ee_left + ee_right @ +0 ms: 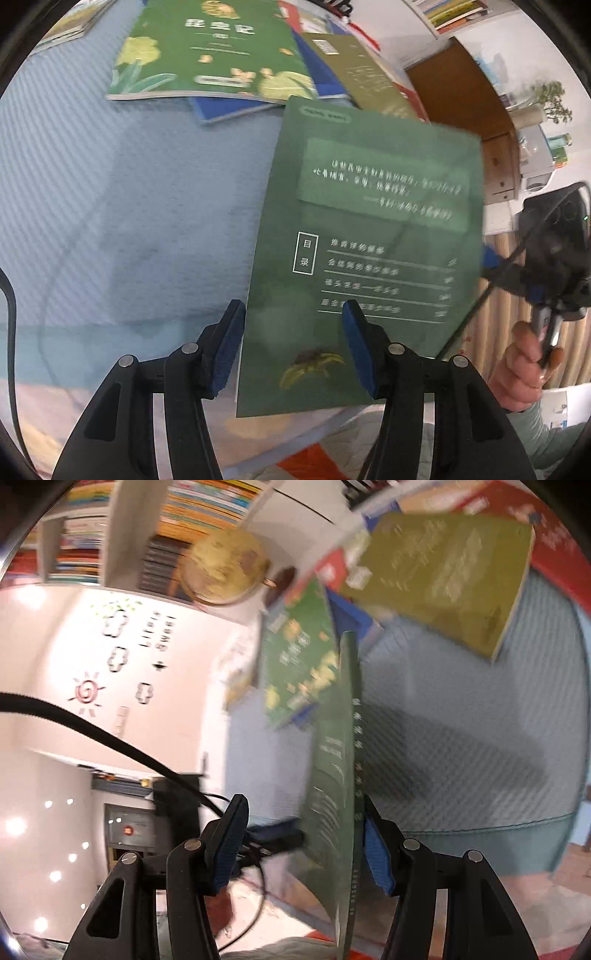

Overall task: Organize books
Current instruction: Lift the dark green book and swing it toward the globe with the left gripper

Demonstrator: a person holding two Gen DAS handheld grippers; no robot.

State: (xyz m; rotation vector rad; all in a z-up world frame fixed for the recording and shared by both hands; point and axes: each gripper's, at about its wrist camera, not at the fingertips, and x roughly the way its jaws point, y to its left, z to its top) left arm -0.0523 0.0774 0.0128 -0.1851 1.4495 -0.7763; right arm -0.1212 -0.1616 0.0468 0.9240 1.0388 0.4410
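Your left tongs (292, 304) stand about half open and their pads press on nothing. The dark green book (369, 221) hangs face-on just past them. Its left edge runs close by the left pad, and the right finger crosses in front of its cover.

Your right tongs (304, 801) are also about half open. In their view the same book stands edge-on between the jaws, with its spine against the right pad and a wide gap to the left pad. A blue-padded finger (273, 830) comes from the left and meets the book's face. What really carries the book, I cannot tell. It is blurred, tilted and raised above the blue cover (110, 203), over the near edge.

In the left view your right hand (524, 369) grips the handle of the other tool, at the book's right edge.

Farther out, toward the far edge of the cover, lies a loose pile. A bright green book (210, 48) is on top of a blue book (229, 109), with an olive book (369, 77) beside them and a red book (554, 554) under it.

Beyond the cover you see a globe (225, 565) and a white shelf (110, 528) full of books
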